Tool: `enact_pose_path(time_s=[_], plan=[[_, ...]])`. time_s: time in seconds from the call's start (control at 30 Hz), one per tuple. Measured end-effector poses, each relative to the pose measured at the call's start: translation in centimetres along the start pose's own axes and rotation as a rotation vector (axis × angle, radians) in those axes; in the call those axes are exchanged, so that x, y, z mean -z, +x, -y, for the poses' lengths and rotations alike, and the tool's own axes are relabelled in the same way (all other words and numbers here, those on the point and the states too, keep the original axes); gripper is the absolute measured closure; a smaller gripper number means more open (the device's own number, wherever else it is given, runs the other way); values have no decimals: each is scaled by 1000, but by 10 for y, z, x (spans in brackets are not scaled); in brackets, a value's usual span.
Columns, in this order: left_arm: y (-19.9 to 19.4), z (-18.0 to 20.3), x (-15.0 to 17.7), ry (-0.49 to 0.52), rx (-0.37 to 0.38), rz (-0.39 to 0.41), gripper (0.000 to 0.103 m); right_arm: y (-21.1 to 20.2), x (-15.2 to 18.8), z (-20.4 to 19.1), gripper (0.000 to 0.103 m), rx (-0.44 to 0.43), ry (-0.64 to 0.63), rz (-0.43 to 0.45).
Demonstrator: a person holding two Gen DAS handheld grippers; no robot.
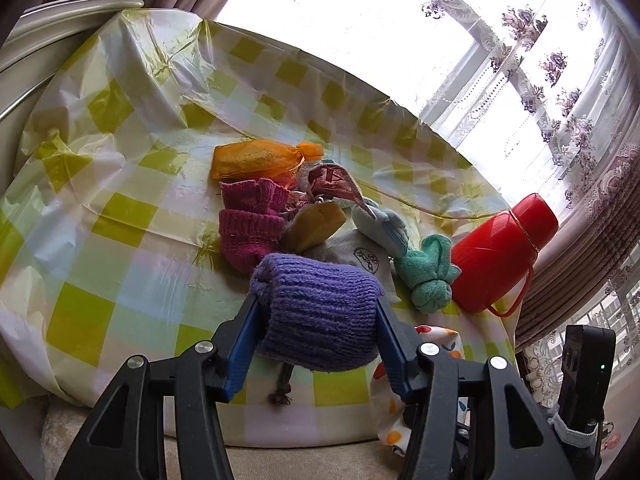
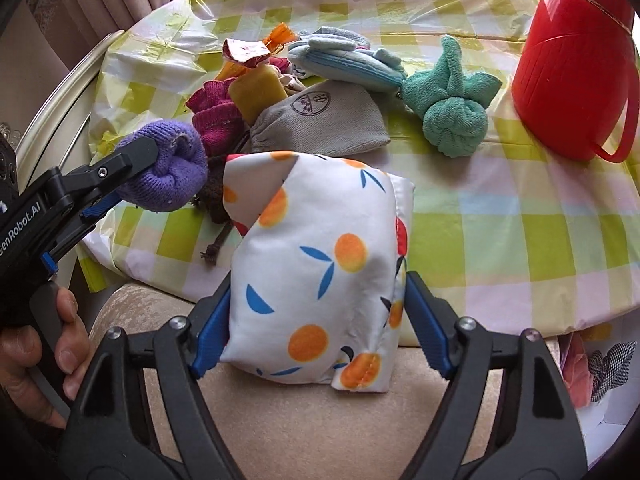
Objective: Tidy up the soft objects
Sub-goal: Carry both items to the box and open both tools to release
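My left gripper [image 1: 318, 312] is shut on a purple knitted sock roll [image 1: 320, 312], held above the table's near edge; it also shows in the right wrist view [image 2: 168, 168]. My right gripper [image 2: 318, 316] is shut on a white pouch with orange fruit print [image 2: 316, 256], held over the front edge. On the checked cloth lies a pile: magenta sock [image 1: 250, 228], orange mesh bag [image 1: 256, 156], yellow sponge [image 2: 260, 92], grey drawstring pouch [image 2: 324, 120], light blue pouch [image 2: 344, 60], green knotted towel [image 2: 452, 108].
A red plastic jug [image 2: 576, 76] stands at the right of the table [image 2: 520, 240]. A curtained window [image 1: 520, 60] is behind. A beige cushion [image 2: 320, 412] lies below the front edge, with checked fabric scraps [image 2: 608, 368] at the right.
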State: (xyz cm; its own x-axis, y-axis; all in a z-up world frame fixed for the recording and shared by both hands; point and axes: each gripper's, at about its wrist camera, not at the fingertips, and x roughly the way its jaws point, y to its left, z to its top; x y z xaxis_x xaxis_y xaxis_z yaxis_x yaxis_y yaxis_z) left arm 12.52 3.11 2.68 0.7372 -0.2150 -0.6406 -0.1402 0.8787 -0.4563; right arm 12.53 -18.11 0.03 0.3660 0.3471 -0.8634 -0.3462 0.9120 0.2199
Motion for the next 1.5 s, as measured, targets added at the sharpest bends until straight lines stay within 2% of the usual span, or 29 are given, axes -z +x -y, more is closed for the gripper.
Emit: enact_pose_path(time_s=[0.23,0.47,0.67,0.9,1.17,1.27,1.5], plan=[[1,36,13,55,36,-26,47,-45,24,54,22,35,81,61],[8,79,27,122,76,-58,47,-88,55,127,21,161,179,97],[14,118,39,184,120,-88,47,-114,95,181,21,267,252,68],[18,171,61,274,189,-138,47,-122,147,227,21,325,350,3],[22,234,97,402,273,-213,47,-121,193,258,18,334,418,-57],[22,252,107,439,293,-233,47,-113,203,259,15,302,423,-89],[23,273,121,487,306,-262,47,-83,224,250,12,204,359,-235]])
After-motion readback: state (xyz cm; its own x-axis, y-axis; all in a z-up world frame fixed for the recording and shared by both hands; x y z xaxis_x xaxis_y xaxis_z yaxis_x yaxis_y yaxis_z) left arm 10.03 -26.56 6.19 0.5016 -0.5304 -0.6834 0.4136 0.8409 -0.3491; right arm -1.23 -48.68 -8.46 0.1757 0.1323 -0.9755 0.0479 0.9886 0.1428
